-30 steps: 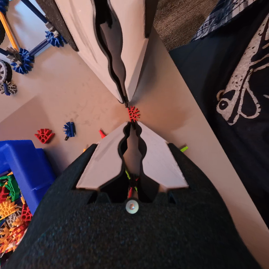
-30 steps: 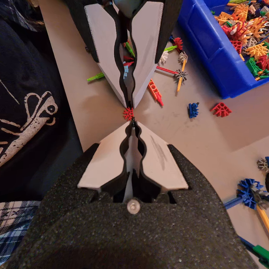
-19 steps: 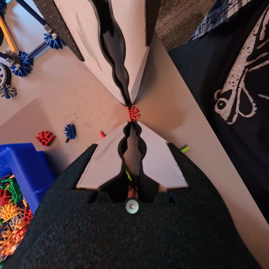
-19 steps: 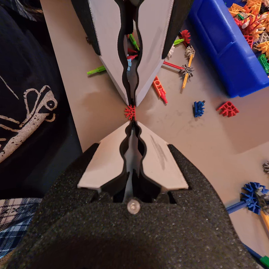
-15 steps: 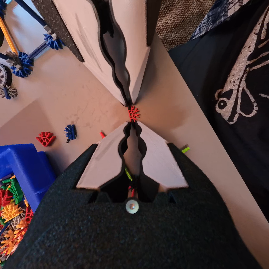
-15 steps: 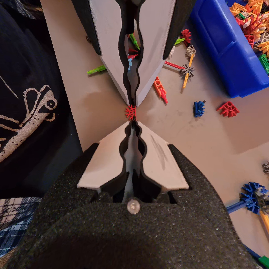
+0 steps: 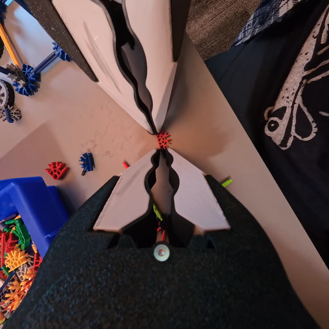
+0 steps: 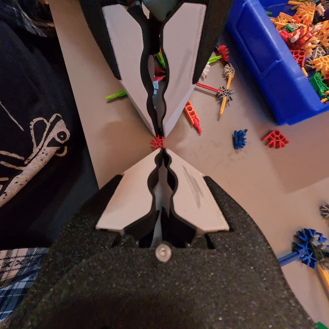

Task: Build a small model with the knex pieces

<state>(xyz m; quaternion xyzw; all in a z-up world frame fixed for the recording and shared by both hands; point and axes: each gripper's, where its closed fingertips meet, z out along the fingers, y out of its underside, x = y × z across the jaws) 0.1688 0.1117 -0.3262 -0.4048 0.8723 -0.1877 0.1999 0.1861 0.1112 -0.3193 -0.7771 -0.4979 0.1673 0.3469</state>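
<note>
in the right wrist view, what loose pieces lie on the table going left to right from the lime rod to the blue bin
lime rod → red snowflake connector shut in both grippers → orange connector → blue connector → red fan connector → blue bin

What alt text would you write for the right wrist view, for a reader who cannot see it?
Two closed grippers meet tip to tip on a small red connector above a beige table. A blue bin of colourful pieces stands beyond, at the upper right.
</note>
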